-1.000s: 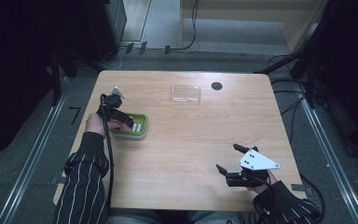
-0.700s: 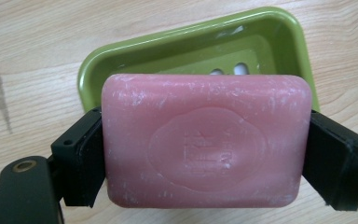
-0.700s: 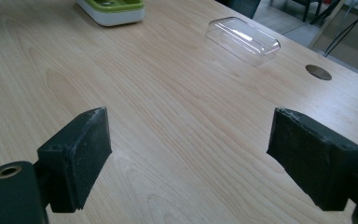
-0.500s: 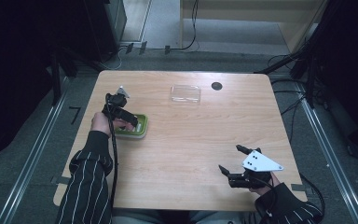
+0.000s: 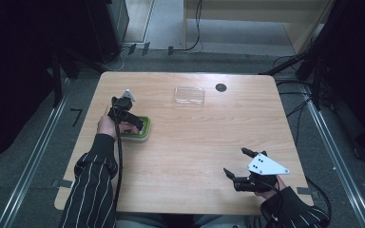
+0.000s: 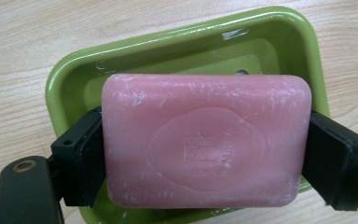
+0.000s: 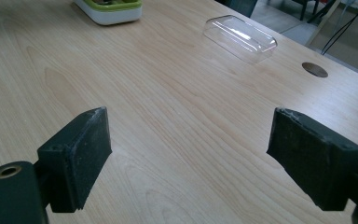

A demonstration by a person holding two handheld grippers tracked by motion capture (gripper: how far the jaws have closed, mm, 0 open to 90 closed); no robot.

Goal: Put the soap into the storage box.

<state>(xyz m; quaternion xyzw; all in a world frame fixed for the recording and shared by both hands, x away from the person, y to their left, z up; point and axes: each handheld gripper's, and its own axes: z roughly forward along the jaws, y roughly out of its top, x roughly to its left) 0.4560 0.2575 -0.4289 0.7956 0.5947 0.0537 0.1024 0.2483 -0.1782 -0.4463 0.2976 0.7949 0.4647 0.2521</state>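
A pink bar of soap (image 6: 205, 140) is clamped by its two short ends between the black jaws of my left gripper (image 6: 205, 158), which is shut on it. The bar hangs over a green soap dish (image 6: 186, 51) on the wooden table; whether it touches the dish I cannot tell. In the high view the left gripper (image 5: 134, 124) points down over the green dish (image 5: 145, 132) at the table's left. My right gripper (image 5: 240, 164) rests near the front right edge, open, with nothing between its pads (image 7: 79, 154).
A clear plastic lid (image 5: 188, 95) lies at the back middle of the table, also seen as the clear lid (image 7: 240, 37) in the right gripper view. A dark round cable hole (image 5: 221, 87) sits just right of it. Bare wood stretches between the two grippers.
The left hand and its gripper have shifted slightly over the green dish. The right gripper has stayed where it was.
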